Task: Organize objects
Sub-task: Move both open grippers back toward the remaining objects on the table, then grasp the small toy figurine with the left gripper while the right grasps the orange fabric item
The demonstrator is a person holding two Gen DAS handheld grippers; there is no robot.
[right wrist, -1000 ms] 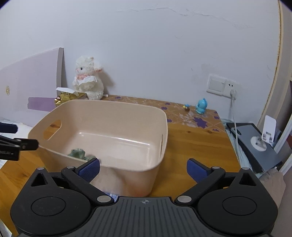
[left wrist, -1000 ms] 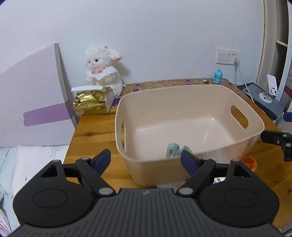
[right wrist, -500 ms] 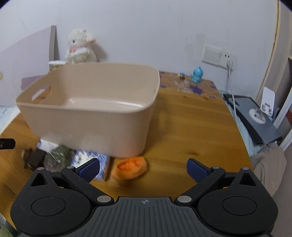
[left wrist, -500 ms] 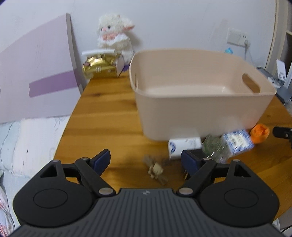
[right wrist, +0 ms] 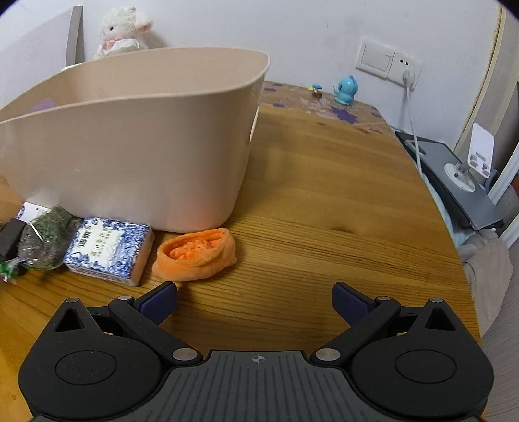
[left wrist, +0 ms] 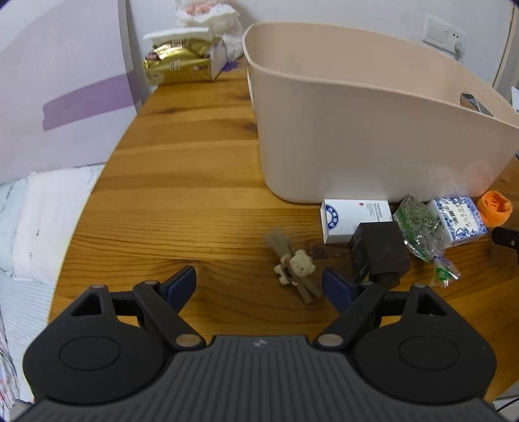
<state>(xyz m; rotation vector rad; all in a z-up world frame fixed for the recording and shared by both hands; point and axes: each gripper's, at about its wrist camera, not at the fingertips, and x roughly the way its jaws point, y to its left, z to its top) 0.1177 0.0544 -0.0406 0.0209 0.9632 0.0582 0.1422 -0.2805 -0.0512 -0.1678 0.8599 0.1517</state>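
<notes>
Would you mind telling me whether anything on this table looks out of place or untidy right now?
Yes: several small items lie loose on the table against the beige bin's near wall, not inside it: a bear charm, white box, black box, herb bag, blue-patterned pack and orange sock.

A white plush lamb point(right wrist: 121, 31) sits against the wall at the far edge of the wooden table point(right wrist: 324, 181), with a gold tissue pack point(left wrist: 181, 63) just beside it. A small blue figurine point(right wrist: 346, 90) stands below a wall socket point(right wrist: 387, 61). A lilac board point(left wrist: 61, 84) leans at the table's left side.
</notes>
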